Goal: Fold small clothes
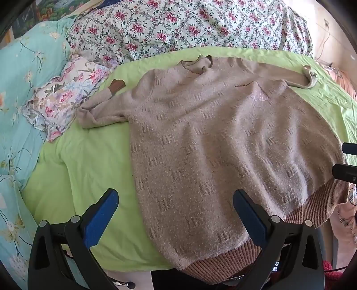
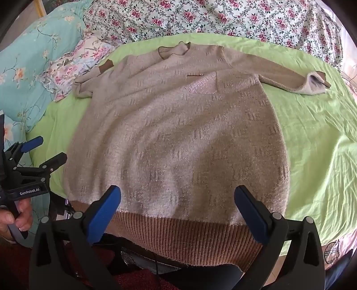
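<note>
**Sweater spread flat on the green sheet, both grippers released**

A beige fuzzy sweater [image 2: 178, 133] lies front-up on a light green sheet [image 2: 312, 138], neck away from the cameras and its brown ribbed hem [image 2: 185, 236] hanging over the near edge of the bed; the sleeve on the right stretches straight out across the sheet, its cuff [image 2: 316, 85] turned partly inside out; the sleeve on the left is bent back on itself, a brown cuff [image 1: 117, 85] showing beside the shoulder; a sparkly patch [image 2: 200, 85] sits on the chest

The left gripper [image 1: 176, 207] hovers over the sweater's lower left corner, fingers spread wide and holding nothing, one blue pad above the sheet and the other above the knit; the right gripper [image 2: 177, 205] hangs above the middle of the hem, its fingers likewise released and empty; in the right wrist view the left gripper appears at the left edge, just beside the sweater's side, held in a hand [image 2: 15, 215]

Behind the sheet lie a rose-print quilt [image 2: 223, 20], a turquoise floral cover [image 1: 24, 73] and a small floral cloth [image 1: 67, 93] touching the bent sleeve
</note>
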